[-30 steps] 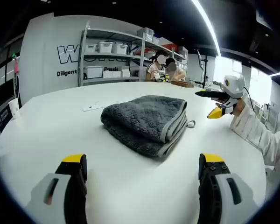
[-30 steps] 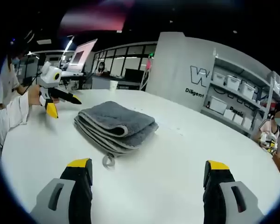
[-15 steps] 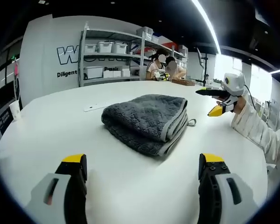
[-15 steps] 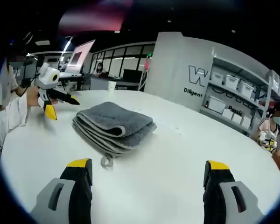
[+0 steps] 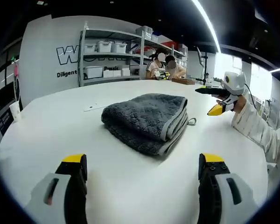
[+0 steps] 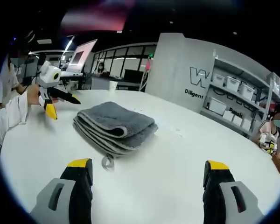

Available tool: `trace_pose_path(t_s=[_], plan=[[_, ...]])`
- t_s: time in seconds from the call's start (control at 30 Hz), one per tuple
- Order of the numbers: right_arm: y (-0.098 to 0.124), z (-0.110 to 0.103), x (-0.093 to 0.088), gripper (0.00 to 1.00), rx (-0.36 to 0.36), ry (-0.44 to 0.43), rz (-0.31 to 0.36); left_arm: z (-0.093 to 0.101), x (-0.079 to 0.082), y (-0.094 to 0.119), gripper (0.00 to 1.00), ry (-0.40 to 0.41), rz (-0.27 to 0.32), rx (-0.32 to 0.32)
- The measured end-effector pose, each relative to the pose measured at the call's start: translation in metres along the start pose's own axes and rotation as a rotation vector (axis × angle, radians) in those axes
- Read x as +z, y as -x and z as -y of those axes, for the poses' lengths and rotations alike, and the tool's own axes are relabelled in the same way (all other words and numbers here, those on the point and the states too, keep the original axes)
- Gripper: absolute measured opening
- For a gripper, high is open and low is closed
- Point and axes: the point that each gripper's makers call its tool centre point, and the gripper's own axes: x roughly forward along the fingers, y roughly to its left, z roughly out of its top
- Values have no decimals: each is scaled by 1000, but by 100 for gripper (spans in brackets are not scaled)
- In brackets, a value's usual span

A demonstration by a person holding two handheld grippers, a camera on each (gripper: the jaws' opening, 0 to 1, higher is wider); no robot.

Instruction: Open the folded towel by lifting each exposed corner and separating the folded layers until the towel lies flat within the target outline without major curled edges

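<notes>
My left hand-held gripper hovers over the white desk with its jaws spread wide and nothing between them. The folded grey towel lies at its 12 o'clock, apart from the tips, its hanging loop at the towel's 3 o'clock. My right hand-held gripper is likewise spread and empty; from there the towel sits at 11 o'clock, and the left hand-held gripper shows at 10 o'clock.
</notes>
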Motion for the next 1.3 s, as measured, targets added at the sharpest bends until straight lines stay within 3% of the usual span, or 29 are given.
trace_pose_path(t_s=[0.33,0.47,0.63,1.3], plan=[[1,-3,5,97,-1,17,19,-1,-1,0,98,-1,-6,3],[2,-1,15,95,-13,26,70,-1,-1,0,98,0,-5,1],[1,-9,33,89,-11,72,157,0,-2,0,98,-1,-11,-1],[-13,-38,47,59,-20,255,206,0,-4,-2,98,-5,-23,-2]])
